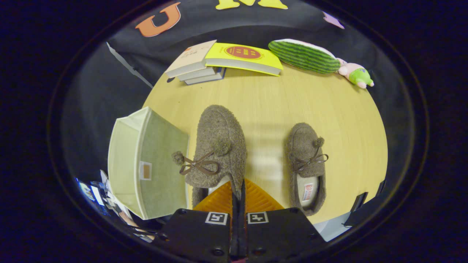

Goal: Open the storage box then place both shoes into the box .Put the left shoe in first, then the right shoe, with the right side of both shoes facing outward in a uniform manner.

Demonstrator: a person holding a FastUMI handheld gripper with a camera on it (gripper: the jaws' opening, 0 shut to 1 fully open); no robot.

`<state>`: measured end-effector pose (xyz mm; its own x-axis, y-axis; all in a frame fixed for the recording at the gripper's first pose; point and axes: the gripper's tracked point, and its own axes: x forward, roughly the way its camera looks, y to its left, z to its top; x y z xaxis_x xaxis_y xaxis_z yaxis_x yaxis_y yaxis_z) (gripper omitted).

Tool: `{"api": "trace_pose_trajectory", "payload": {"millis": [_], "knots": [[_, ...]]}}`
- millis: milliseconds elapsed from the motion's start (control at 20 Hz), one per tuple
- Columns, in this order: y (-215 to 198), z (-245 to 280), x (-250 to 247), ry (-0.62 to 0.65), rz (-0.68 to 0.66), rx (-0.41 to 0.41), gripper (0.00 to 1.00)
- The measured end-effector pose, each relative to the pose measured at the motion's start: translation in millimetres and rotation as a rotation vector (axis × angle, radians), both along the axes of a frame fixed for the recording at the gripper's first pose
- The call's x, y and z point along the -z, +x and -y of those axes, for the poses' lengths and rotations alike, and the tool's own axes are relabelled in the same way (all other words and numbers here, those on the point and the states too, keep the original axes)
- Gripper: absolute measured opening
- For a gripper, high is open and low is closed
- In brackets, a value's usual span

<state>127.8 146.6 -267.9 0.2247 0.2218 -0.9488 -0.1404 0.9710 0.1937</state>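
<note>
My gripper [239,190] is shut on the side wall of a fuzzy brown slipper [219,146], pinching the rim near its opening. This slipper looks raised off the wooden table [347,120], toe pointing away from me, its bow and pompoms hanging to the left. A matching second slipper [306,164] lies flat on the table to the right of the fingers, toe also pointing away. The pale green fabric storage box [146,164] sits just left of the held slipper, a small tag on the face turned toward me. I cannot tell how its lid stands.
At the table's far side lie a stack of books [195,64] with a yellow book [243,56] beside it, a watermelon-striped cushion [303,55] and a small pink and green plush toy [356,75]. The table's edge runs close behind the box.
</note>
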Motion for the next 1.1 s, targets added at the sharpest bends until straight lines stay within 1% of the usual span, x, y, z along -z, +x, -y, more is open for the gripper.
{"api": "trace_pose_trajectory", "payload": {"millis": [250,450,700,800,950,1100], "knots": [[-15.4,-46.7,-53.3,0.044,0.05,-0.054,0.06],[-32.9,-90.9,-83.8,0.095,0.098,-0.1,0.06],[-60.4,-157.5,-91.9,0.176,0.076,-0.129,0.06],[-64.5,-185.7,-90.0,0.214,0.078,-0.145,0.06],[-73.1,-218.9,-84.3,0.263,0.056,-0.104,0.06],[-60.8,-244.8,-70.3,0.288,0.066,-0.044,0.06]]}}
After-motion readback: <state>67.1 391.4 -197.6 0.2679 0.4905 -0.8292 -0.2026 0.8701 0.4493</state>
